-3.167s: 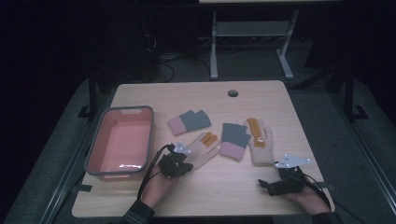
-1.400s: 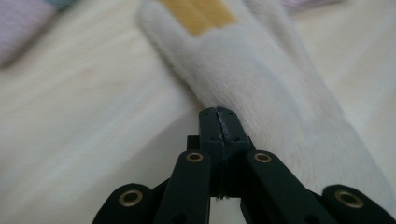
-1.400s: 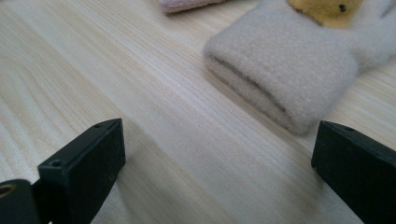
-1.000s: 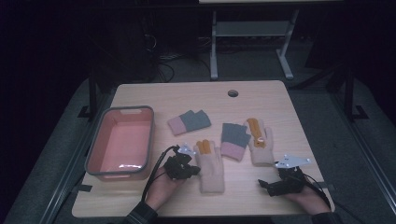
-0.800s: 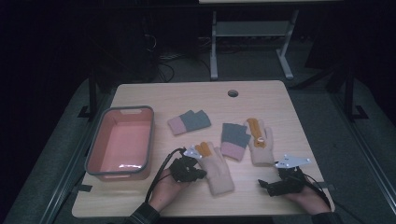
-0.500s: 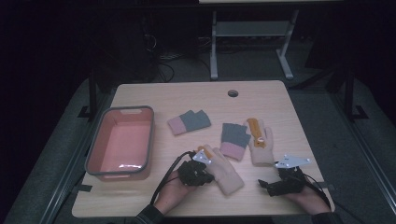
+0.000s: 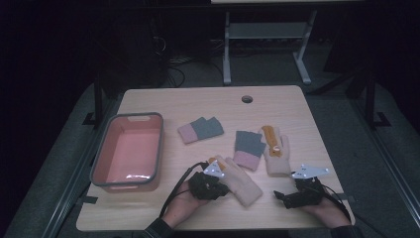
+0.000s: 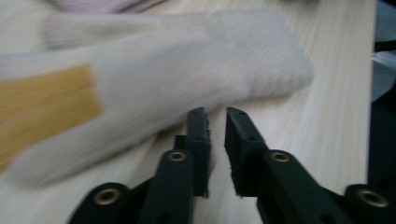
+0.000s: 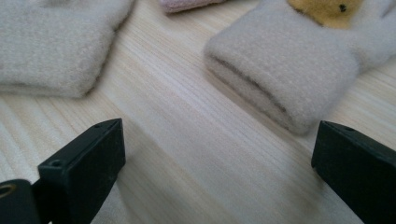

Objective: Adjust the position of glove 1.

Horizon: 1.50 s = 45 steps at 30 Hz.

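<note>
Cream mitten just beyond left gripper jaws (just opening, nothing between), right gripper jaws wide.

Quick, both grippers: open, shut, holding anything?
Left gripper: jaws have just been opening, a narrow gap, nothing between them; the cream mitten lies just beyond the tips.
Right gripper: wide open, empty, over bare table.

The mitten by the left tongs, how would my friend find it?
Start at the pink tub on the table's left. Right of it, near the front edge, a cream mitten lies slanted beside the left tongs. Its twin lies straight, farther back.
</note>
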Motion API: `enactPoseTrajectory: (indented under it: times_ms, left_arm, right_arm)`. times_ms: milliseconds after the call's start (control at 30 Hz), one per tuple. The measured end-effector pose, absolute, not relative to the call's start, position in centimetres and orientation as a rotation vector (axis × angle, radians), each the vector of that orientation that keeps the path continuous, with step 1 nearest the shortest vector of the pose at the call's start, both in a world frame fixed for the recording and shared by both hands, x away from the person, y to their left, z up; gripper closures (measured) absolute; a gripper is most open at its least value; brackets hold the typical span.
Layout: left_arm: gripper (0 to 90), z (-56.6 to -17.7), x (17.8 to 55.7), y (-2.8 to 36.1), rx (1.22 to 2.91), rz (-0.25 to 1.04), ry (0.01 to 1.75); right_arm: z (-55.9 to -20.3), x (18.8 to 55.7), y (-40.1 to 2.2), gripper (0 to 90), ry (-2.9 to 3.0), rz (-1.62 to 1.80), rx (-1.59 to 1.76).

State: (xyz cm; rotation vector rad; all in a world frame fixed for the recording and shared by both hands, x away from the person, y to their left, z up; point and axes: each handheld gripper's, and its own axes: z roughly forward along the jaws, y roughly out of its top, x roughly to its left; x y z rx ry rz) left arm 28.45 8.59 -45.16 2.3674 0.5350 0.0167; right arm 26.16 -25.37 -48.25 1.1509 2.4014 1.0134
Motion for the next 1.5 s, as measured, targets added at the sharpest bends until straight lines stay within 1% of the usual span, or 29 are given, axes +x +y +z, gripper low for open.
enactPoseTrajectory:
  times_ms: [33, 100, 133, 300, 333, 433, 467, 567, 600, 633, 700, 767, 800, 900, 933, 967, 1000, 1100, 1133, 1333, 1400, 1467, 1500]
  left_arm:
    - [77.1, -45.2, 28.4, 9.0, 2.358, 0.024, 0.542]
    - [72.6, -45.0, 28.5, 10.0, 2.354, 0.037, 0.537]
    - [72.6, -44.9, 28.5, 10.4, 2.348, 0.038, 0.538]
    - [61.6, -45.0, 28.3, 12.9, 2.329, 0.089, 0.538]
    - [57.4, -45.0, 28.2, 13.2, 2.328, 0.099, 0.538]
    - [48.7, -45.4, 28.0, 14.1, 2.332, 0.141, 0.526]
    - [43.7, -45.6, 27.9, 14.3, 2.343, 0.145, 0.525]
    - [36.2, -46.1, 27.7, 14.7, 2.361, 0.172, 0.533]
    - [35.1, -46.3, 27.6, 14.8, 2.363, 0.184, 0.542]
    - [32.7, -46.5, 27.6, 14.9, 2.362, 0.192, 0.554]
    - [26.5, -46.8, 27.6, 14.9, 2.353, 0.196, 0.56]
    - [23.6, -47.0, 27.7, 14.9, 2.336, 0.189, 0.551]
    - [20.5, -47.2, 27.7, 14.9, 2.329, 0.197, 0.534]
    - [16.8, -47.4, 27.7, 15.0, 2.315, 0.208, 0.513]
    - [14.9, -47.6, 27.7, 15.0, 2.3, 0.209, 0.513]
    - [14.9, -47.7, 27.7, 15.1, 2.285, 0.213, 0.522]
    - [14.9, -47.7, 27.8, 15.1, 2.285, 0.219, 0.529]
    - [14.8, -47.7, 27.8, 15.2, 2.284, 0.227, 0.551]
    - [14.8, -47.7, 27.9, 15.2, 2.283, 0.23, 0.55]
    - [14.7, -47.7, 27.9, 15.3, 2.281, 0.227, 0.535]
    - [14.6, -47.7, 28.0, 15.3, 2.278, 0.219, 0.532]
    - [13.5, -47.7, 28.0, 15.3, 2.281, 0.217, 0.526]
    - [13.4, -47.7, 28.0, 15.3, 2.28, 0.217, 0.526]
  right_arm:
    - [-48.3, 26.2, -25.4, 2.3, 2.403, 1.015, 1.152]
    - [-48.3, 26.2, -25.4, 2.4, 2.403, 1.015, 1.152]
    - [-48.3, 26.2, -25.4, 2.4, 2.403, 1.015, 1.152]
    - [-48.3, 26.2, -25.4, 2.4, 2.402, 1.015, 1.151]
    - [-48.3, 26.2, -25.4, 2.3, 2.401, 1.014, 1.146]
    - [-48.3, 26.2, -25.4, 2.3, 2.403, 1.013, 1.146]
    - [-48.2, 26.2, -25.4, 2.3, 2.403, 1.013, 1.146]
    - [-48.2, 26.2, -25.3, 2.4, 2.4, 1.015, 1.148]
    - [-48.2, 26.3, -25.3, 2.5, 2.403, 1.008, 1.146]
    - [-48.2, 26.3, -25.3, 3.3, 2.407, 1.003, 1.151]
    - [-47.9, 26.3, -25.3, 8.3, 2.419, 0.993, 1.145]
    - [-47.6, 26.3, -25.4, 15.1, 2.424, 0.971, 1.157]
    - [-47.5, 26.3, -25.4, 15.6, 2.426, 0.961, 1.171]
    - [-47.3, 26.4, -25.7, 17.0, 2.431, 0.934, 1.181]
    - [-47.0, 26.4, -25.8, 21.9, 2.42, 0.944, 1.201]
    - [-47.0, 26.4, -25.8, 21.9, 2.42, 0.944, 1.201]
    - [-46.8, 26.4, -25.9, 23.9, 2.412, 0.962, 1.211]
    - [-46.1, 26.5, -26.1, 31.1, 2.387, 0.996, 1.227]
    - [-45.9, 26.6, -26.2, 35.1, 2.382, 0.998, 1.24]
    - [-44.4, 27.9, -26.1, 47.6, 2.312, 1.042, 1.229]
    - [-44.1, 28.3, -26.1, 50.2, 2.296, 1.056, 1.249]
    - [-43.9, 28.8, -26.1, 54.7, 2.292, 1.07, 1.267]
    - [-43.8, 29.0, -26.1, 58.6, 2.29, 1.065, 1.27]
